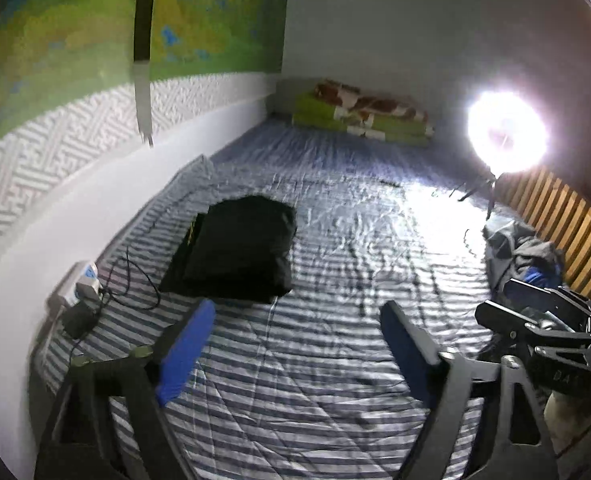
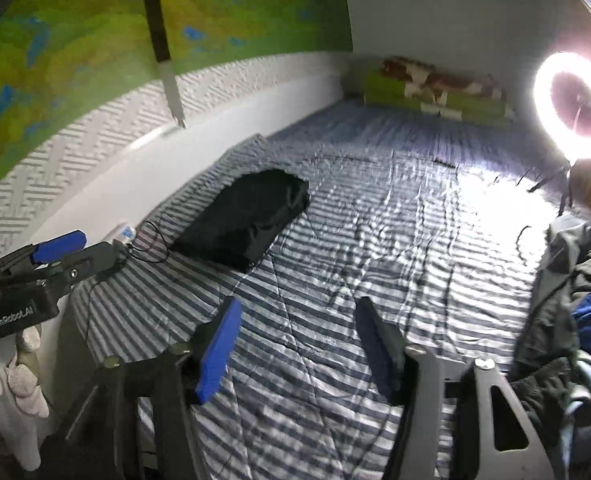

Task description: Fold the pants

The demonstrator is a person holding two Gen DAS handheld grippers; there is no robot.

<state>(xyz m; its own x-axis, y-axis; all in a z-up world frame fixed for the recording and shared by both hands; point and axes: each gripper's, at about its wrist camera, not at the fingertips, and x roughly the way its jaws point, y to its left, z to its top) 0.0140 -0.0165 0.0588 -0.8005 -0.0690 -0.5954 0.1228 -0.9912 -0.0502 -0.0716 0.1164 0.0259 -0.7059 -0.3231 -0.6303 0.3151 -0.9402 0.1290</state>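
Pants (image 1: 235, 248): one black pair lies folded into a compact rectangular bundle on the striped bed cover (image 1: 295, 380), ahead and to the left of the left gripper (image 1: 295, 344), well apart from its tips. From the right gripper (image 2: 295, 340) the bundle sits further ahead and left. Both grippers stand open with nothing between the blue pads (image 1: 187, 352); both hang clear above the cover.

Judgement: this pair appears finished and set aside. The step in hand is likely to fetch the next garment from the heap of clothes (image 2: 575, 300), just right of the right gripper. To do it well, take a single garment by its waistband, not a bunch, and lay it flat on bare cover before folding.

Bundle condition: edges fairly square, top smooth, a yellow trim showing along its left edge. A power strip (image 1: 83, 280) and cables lie just left of it.
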